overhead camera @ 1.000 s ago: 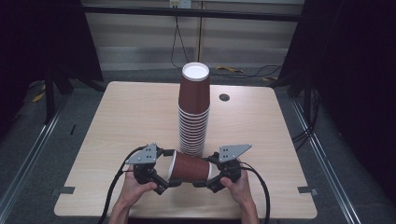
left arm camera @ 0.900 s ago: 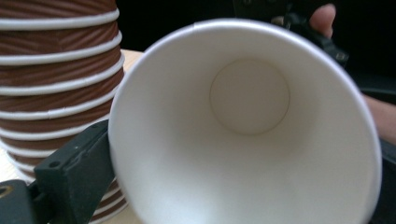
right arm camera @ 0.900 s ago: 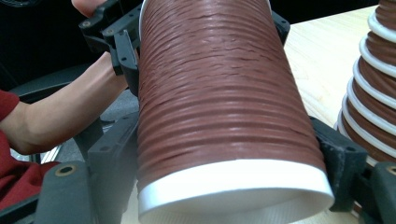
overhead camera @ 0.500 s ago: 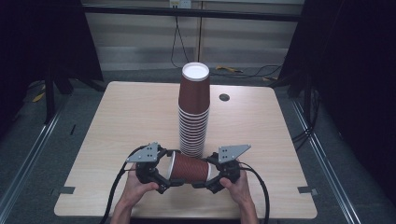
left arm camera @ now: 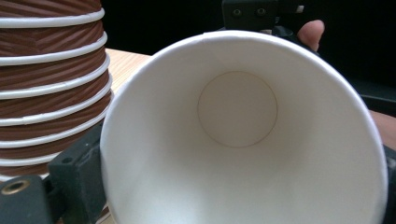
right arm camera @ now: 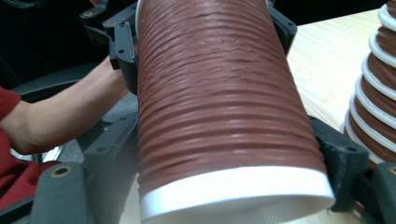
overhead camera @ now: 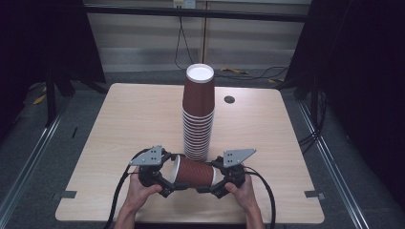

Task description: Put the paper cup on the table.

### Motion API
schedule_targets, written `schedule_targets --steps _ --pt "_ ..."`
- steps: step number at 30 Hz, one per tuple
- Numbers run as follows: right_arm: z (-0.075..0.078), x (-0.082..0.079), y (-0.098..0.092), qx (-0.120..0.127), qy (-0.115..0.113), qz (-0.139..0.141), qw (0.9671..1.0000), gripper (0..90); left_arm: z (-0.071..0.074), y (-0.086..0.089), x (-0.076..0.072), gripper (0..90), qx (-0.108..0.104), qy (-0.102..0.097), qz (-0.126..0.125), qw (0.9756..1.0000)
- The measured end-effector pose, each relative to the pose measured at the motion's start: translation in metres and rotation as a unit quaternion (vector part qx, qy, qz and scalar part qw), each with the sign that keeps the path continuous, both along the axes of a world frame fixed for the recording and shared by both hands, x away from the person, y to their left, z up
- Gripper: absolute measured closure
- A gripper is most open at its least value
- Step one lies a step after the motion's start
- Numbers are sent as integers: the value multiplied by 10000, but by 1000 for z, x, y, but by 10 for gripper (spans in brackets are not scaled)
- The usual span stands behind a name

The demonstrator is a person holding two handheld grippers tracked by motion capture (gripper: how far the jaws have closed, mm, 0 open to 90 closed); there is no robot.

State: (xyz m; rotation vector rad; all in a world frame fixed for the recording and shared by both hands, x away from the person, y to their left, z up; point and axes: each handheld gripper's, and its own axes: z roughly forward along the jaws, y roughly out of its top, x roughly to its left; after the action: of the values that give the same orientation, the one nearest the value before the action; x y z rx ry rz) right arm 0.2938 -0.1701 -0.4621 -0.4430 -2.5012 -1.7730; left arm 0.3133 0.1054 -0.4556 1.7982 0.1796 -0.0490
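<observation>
The brown paper cup (overhead camera: 192,172) lies sideways just above the bench (overhead camera: 124,124), in front of the cup stack (overhead camera: 197,119). The right hand-held gripper (overhead camera: 216,177) clamps its base end. The left hand-held gripper (overhead camera: 168,177) has just been closing around the rim end; it should close gently, so the rim keeps its shape.

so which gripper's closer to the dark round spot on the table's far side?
Right. The right gripper, clamped on the cup base, sits almost straight in front of the spot; the left gripper, jaws just closing onto the cup rim, is off to the left.
</observation>
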Motion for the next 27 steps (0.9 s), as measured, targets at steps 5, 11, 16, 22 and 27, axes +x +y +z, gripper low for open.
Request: schedule_targets --steps 5,11,16,22,27 --pt "-2 0 -2 -13 -29 -207 9998 150 5 3 2 67 35 -54 61 10000" --pt "-3 -2 -7 55 -93 -425 9990 132 10 5 4 66 219 -99 165 9996" --pt "-5 -6 -13 152 -155 -680 9975 131 11 10 3 66 397 -114 332 9986" --pt "-5 -13 -15 57 -462 -1326 9901 129 13 19 3 65 574 -139 483 9971" --pt "-5 -13 -16 80 -556 -1443 9879 128 15 29 5 63 711 -123 717 9948"
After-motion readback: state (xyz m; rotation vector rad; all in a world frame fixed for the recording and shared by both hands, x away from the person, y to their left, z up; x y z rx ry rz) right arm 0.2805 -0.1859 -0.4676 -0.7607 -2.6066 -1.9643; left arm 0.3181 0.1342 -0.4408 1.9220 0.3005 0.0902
